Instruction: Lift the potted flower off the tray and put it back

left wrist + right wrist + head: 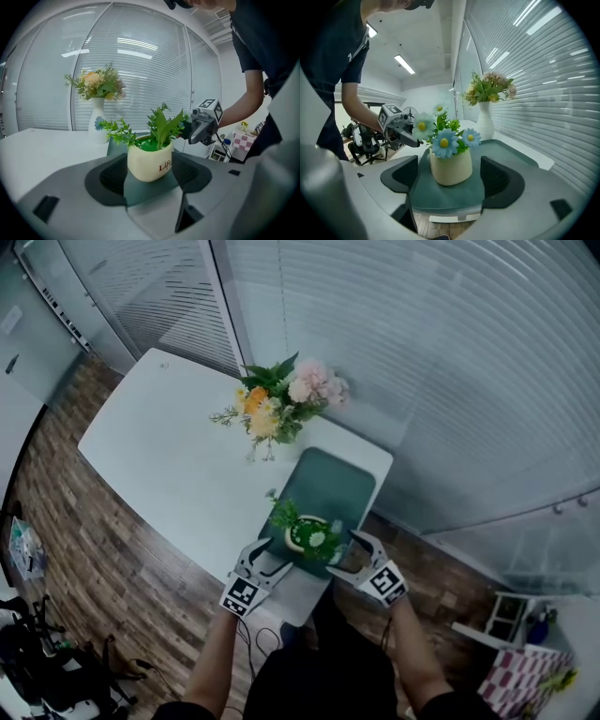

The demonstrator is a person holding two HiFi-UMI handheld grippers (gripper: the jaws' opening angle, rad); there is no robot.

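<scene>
At the lower left of the head view, your left tongs (272, 557) are held with the jaws apart. In the left gripper view their dark pads (108, 176) flank the pot with a gap on each side, so they grip nothing. Between your two tools, in the lower middle of the head view, the small cream-coloured rounded pot of green sprigs and blue daisies (307, 536) stands upright. It sits on the near end of the dark green rectangular tray (330, 479), which lies on the white surface (159, 442). The pot looks like glazed ceramic, so expect it to be stiff, smooth and a little slippery, and likely to chip if it is knocked. The plant looks artificial, so the whole thing is probably light. The leaves and petals are soft and will bend or pull loose, so don't use them as a handle. Take hold of the pot's body at its widest part, just below the rim, with a pad square on each side. Close gently, because the curved wall could squirt out of a hard pinch. To the right of the pot, your right tongs (354, 554) are also held apart, and the right gripper view shows clear space between each pad and the pot.
</scene>
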